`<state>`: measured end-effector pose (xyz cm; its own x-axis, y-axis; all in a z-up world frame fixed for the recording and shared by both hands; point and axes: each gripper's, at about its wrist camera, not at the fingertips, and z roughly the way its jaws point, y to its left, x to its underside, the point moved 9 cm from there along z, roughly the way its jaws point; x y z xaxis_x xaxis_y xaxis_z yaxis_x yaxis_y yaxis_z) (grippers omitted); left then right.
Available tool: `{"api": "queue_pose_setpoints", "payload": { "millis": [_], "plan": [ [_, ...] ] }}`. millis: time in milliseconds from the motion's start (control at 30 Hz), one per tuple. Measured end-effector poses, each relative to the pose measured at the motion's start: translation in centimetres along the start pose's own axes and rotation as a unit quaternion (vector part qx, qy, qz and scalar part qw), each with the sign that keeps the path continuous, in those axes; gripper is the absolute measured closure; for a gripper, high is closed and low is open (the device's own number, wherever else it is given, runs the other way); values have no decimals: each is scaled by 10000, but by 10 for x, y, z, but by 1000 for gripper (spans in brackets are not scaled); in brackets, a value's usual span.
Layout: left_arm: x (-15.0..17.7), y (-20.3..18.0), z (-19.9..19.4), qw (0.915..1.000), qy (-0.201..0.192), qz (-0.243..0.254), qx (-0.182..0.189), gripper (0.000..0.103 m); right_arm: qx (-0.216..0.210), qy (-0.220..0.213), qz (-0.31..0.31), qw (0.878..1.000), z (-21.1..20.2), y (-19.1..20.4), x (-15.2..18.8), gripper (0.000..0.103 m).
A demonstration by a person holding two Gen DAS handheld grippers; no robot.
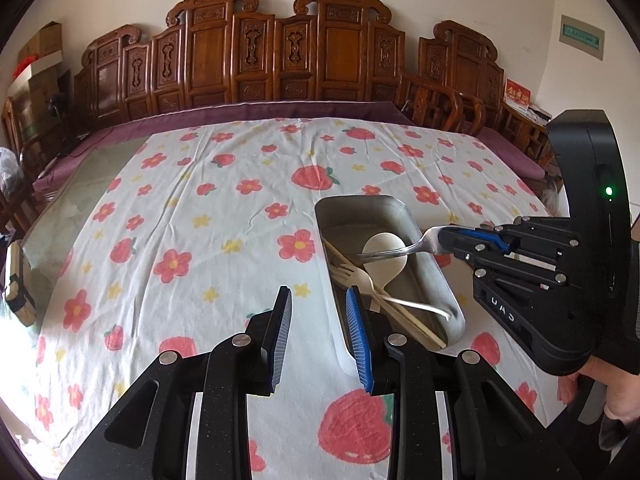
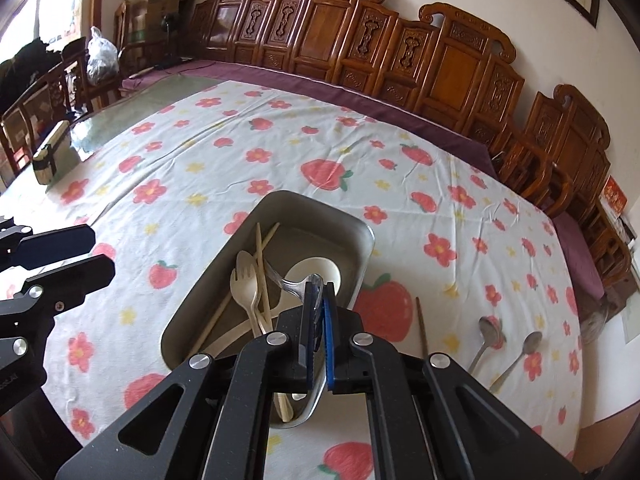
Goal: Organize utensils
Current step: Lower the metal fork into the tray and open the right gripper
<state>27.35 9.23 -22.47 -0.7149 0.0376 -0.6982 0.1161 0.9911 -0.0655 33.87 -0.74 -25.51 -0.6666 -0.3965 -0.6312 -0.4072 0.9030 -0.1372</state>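
A metal tray (image 1: 448,288) (image 2: 188,304) sits on the strawberry-print tablecloth. It holds a white rice spoon (image 1: 385,256) (image 2: 316,270), a beige plastic fork (image 1: 352,276) (image 2: 244,284) and wooden chopsticks (image 2: 262,264). My right gripper (image 2: 319,292) (image 1: 444,240) is shut on a metal fork (image 1: 400,250) (image 2: 288,282), with its tines over the tray above the rice spoon. My left gripper (image 1: 318,328) is open and empty, just left of the tray's near end; its fingers show at the left edge of the right wrist view (image 2: 60,256).
Two metal spoons (image 2: 490,336) (image 2: 520,356) and a dark chopstick (image 2: 421,328) lie on the cloth right of the tray. A small box with a black strap (image 2: 50,156) (image 1: 18,284) stands at the table's far left. Carved wooden chairs (image 1: 280,56) line the far side.
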Motion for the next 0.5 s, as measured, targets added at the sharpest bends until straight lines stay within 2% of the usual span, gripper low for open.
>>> {"api": "queue_pose_setpoints", "payload": {
  "millis": [167, 300, 400, 500],
  "plan": [
    [1, 1, 0, 10000, 15, -5, 4, 76, -464, 122, 248, 9985, -1, 14, 8, 88],
    [2, 4, 2, 10000, 41, -46, -13, 76, -1044, 362, 470, 9928, 7, 29, 17, 80],
    [1, 7, 1, 10000, 27, -74, -37, 76, -1309, 347, 595, 9890, 6, 31, 17, 79],
    [1, 7, 1, 10000, 14, -84, -42, 76, -1502, 266, 638, 9862, -1, 31, 13, 68]
  ]
}}
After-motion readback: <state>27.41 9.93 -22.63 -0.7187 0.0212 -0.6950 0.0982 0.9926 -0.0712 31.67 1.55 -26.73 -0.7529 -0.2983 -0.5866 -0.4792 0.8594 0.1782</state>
